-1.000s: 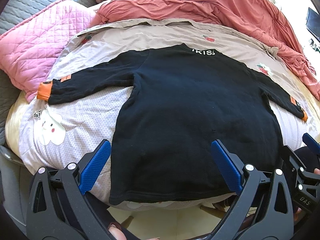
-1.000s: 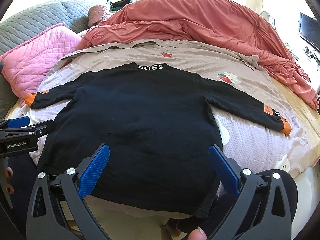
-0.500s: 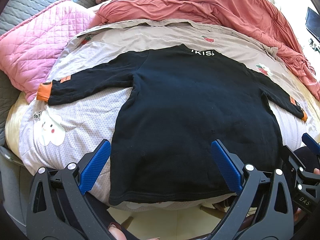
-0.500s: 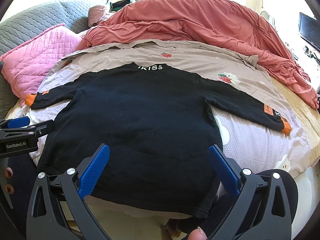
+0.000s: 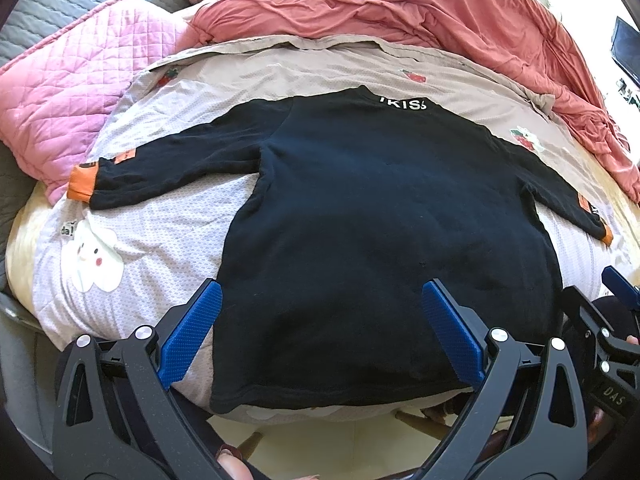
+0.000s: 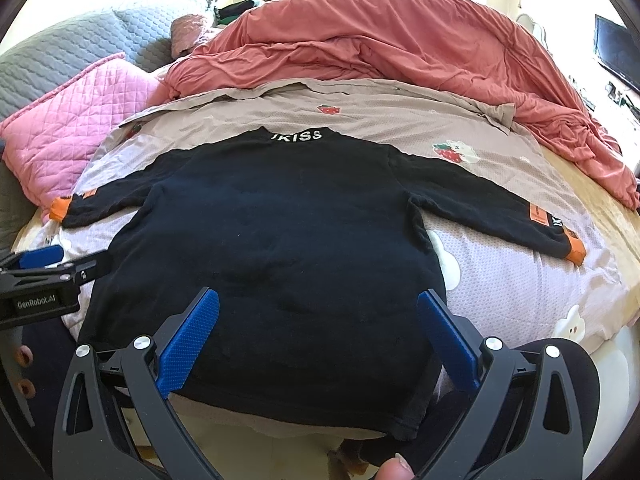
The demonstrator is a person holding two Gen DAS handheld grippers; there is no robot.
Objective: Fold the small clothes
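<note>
Left wrist view: we see our left tool [image 5: 320, 332] spread wide, its blue pads [image 5: 191, 340] apart with nothing between them, held just above the near hem of the shirt [image 5: 380, 240]. The shirt is black, long-sleeved, and lies flat and back-up on the sheet [image 5: 132, 240] straight ahead of the tool, collar at the far end with white lettering across it. One sleeve [image 5: 168, 168] runs out to the left ahead of the left pad and ends in an orange cuff [image 5: 82, 182]; the other runs right toward a second orange cuff [image 5: 606, 236]. The hem reaches the bed's near edge, just ahead of both pads. To the right of this tool we catch the right tool [image 5: 600, 328] from the side, near the shirt's right hem corner. Beyond the shirt lies a rumpled red duvet [image 5: 400, 12], and far left of the tool a pink quilted pillow [image 5: 68, 88] touches the left cuff's end of the sheet. In the right wrist view, our right tool [image 6: 318, 332] is likewise wide apart and empty, poised over the shirt's [image 6: 280, 232] hem, with the collar dead ahead. The left tool [image 6: 44, 276] shows at the left edge, beside the shirt's left hem corner; from this side we cannot tell its spread. A fingertip [image 6: 396, 470] shows at the bottom, under the right tool.
</note>
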